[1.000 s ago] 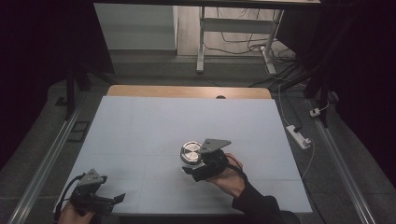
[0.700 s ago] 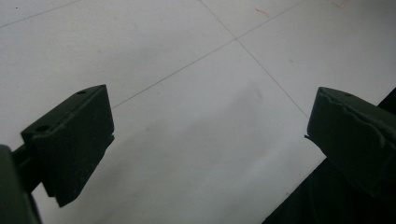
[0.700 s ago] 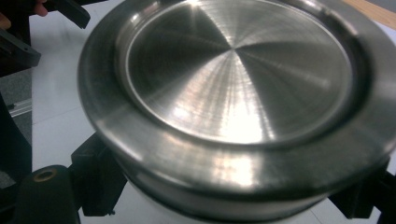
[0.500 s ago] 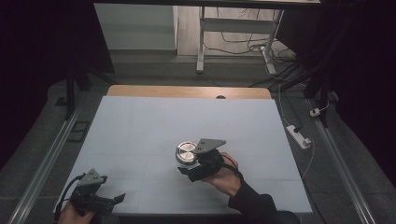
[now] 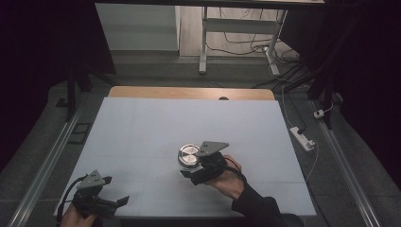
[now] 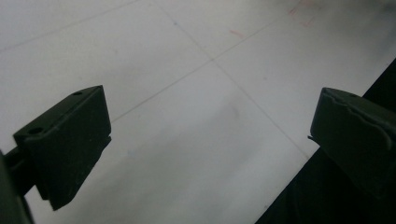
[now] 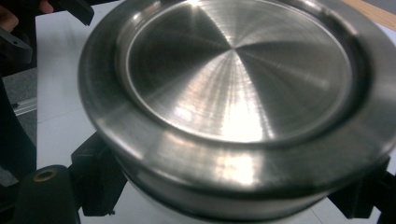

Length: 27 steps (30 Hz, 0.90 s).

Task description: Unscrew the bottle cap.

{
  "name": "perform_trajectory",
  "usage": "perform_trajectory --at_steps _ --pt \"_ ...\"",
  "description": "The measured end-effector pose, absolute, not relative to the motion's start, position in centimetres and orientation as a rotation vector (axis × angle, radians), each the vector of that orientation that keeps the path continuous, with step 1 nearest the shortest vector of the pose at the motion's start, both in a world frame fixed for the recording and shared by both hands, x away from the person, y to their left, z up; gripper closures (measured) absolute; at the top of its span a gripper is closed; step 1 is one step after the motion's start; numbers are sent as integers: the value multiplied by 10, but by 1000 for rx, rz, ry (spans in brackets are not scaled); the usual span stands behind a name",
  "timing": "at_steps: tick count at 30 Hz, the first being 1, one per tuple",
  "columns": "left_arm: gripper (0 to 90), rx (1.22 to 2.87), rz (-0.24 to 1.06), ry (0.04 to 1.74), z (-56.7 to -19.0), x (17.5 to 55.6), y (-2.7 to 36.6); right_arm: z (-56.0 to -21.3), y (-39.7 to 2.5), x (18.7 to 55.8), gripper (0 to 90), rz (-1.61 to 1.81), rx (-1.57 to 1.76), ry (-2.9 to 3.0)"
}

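Right gripper [image 5: 191,166] fingers clamp metal tin [image 5: 188,154] mid-desk [image 5: 142,127], open surface all round; left gripper [image 5: 113,202] fingers spread wide at front-left desk edge

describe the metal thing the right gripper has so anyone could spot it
On the pale blue table, look right of centre near the front edge. There the right gripper clamps a round steel lid, the table's one shiny thing, with a raised rim and brushed face.
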<state>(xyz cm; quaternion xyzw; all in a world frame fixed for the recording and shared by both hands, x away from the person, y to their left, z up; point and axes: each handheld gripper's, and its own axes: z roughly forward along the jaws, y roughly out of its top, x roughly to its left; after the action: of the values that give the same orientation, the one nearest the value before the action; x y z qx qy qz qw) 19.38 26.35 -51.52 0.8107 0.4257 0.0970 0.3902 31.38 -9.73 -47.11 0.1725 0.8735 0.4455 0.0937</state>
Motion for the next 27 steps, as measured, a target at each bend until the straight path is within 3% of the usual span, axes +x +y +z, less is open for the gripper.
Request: perform_trajectory --at_steps 14,27 --pt "0 2103 209 845 -507 216 231 -471 -96 311 145 1329 488 2599" --pt "0 2069 145 786 -483 246 208 -470 -95 308 144 1343 468 2597"
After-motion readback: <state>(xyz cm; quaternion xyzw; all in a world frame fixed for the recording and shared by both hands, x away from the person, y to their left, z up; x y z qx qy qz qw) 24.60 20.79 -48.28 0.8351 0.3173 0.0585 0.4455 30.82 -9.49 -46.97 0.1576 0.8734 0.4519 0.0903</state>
